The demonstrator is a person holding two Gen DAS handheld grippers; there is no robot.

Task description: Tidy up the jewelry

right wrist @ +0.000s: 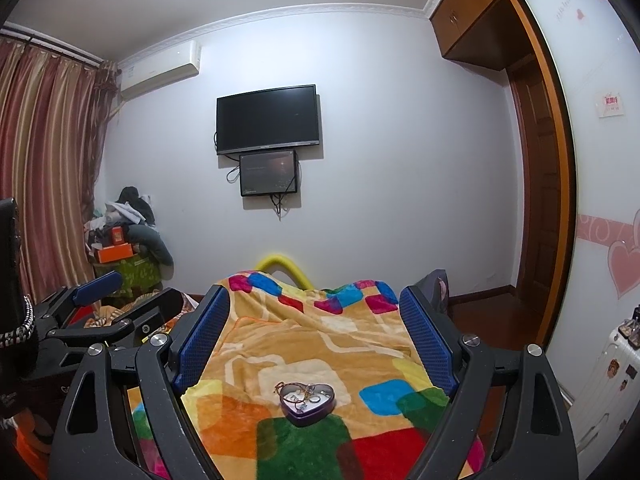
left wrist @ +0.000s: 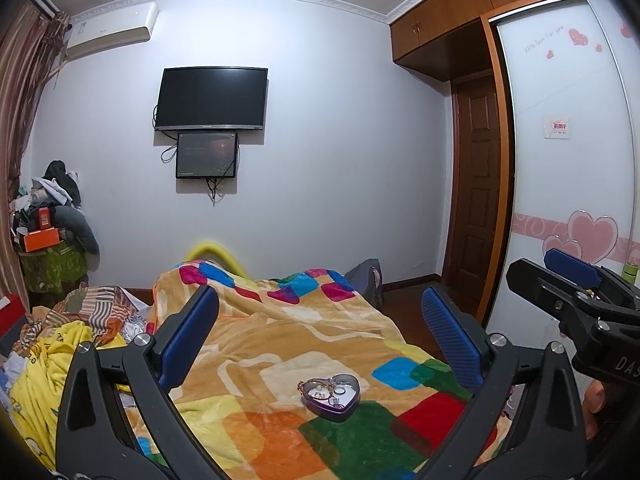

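A purple heart-shaped tin lies open on the colourful blanket. It holds rings and a thin chain that hangs over its left rim. It also shows in the right wrist view. My left gripper is open and empty, held above and short of the tin. My right gripper is open and empty too, at about the same height. The right gripper also shows at the right edge of the left wrist view, and the left gripper at the left of the right wrist view.
The blanket covers a bed. Crumpled yellow and striped bedding lies to the left. A pile of clothes and boxes stands in the far left corner. A wardrobe with heart-patterned sliding doors and a brown door are on the right.
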